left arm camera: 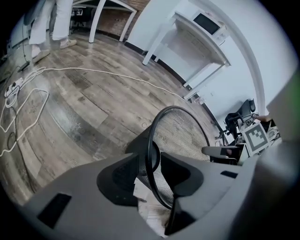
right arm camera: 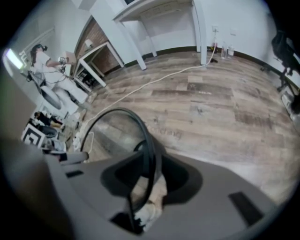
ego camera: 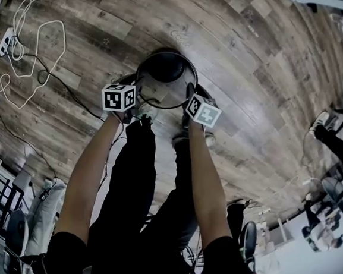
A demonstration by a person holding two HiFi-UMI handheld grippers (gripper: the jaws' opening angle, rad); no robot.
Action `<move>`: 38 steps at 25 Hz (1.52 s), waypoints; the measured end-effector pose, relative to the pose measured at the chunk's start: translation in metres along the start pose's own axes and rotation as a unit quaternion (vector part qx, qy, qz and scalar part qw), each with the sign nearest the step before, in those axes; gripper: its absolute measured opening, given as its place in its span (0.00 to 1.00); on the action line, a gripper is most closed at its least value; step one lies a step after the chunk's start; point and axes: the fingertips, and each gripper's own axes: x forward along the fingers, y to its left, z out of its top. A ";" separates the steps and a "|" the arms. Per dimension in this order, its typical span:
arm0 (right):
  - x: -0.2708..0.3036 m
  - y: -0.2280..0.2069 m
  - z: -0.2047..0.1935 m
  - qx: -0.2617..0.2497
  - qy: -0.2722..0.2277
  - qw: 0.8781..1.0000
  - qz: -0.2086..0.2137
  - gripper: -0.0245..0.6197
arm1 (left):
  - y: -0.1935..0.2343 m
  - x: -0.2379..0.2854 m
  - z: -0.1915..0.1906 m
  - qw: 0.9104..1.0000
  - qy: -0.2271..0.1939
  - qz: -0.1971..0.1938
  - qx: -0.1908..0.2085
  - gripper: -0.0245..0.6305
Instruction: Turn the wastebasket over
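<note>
A black wire-mesh wastebasket [ego camera: 165,73] stands on the wood floor, its open round rim [ego camera: 144,98] facing up at me. My left gripper [ego camera: 135,87] is at the rim's left side and my right gripper [ego camera: 190,94] is at its right side. In the left gripper view the thin black rim [left arm camera: 151,140] runs between the jaws of the left gripper [left arm camera: 150,171], with room on either side. The right gripper [right arm camera: 151,176] likewise straddles the rim [right arm camera: 149,154] loosely. Both stand open. A pale shape lies below each pair of jaws.
White and black cables [ego camera: 39,44] and a power strip [ego camera: 7,41] lie on the floor at the left. The person's legs and shoes [ego camera: 145,110] are just behind the basket. Another person's foot [ego camera: 322,123] is at the right. White table legs [left arm camera: 152,47] stand further off.
</note>
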 end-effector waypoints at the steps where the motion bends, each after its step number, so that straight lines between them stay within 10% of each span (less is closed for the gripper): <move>1: -0.003 0.001 0.001 -0.003 0.001 1.000 -0.004 0.25 | 0.001 -0.003 0.001 1.000 0.000 0.002 0.000 0.31; 8: -0.051 0.017 0.015 -0.027 -0.001 1.000 -0.014 0.24 | 0.007 -0.050 0.013 0.999 -0.009 0.019 -0.046 0.34; 16: -0.165 0.085 0.037 -0.021 -0.028 0.999 0.018 0.10 | -0.017 -0.170 0.039 0.994 -0.053 0.047 -0.078 0.09; 25: -0.328 0.170 0.074 -0.015 -0.105 0.993 0.057 0.09 | -0.141 -0.340 0.077 0.990 -0.142 0.001 0.006 0.09; 28: -0.385 0.188 0.080 -0.008 -0.145 0.987 0.069 0.09 | -0.185 -0.407 0.099 0.976 -0.211 0.007 0.059 0.09; 34: -0.481 0.230 0.106 -0.070 -0.222 0.966 0.107 0.09 | -0.262 -0.532 0.147 0.920 -0.368 0.029 0.134 0.09; 38: -0.551 0.243 0.102 -0.103 -0.274 0.949 0.113 0.09 | -0.305 -0.595 0.118 0.906 -0.394 0.018 0.154 0.09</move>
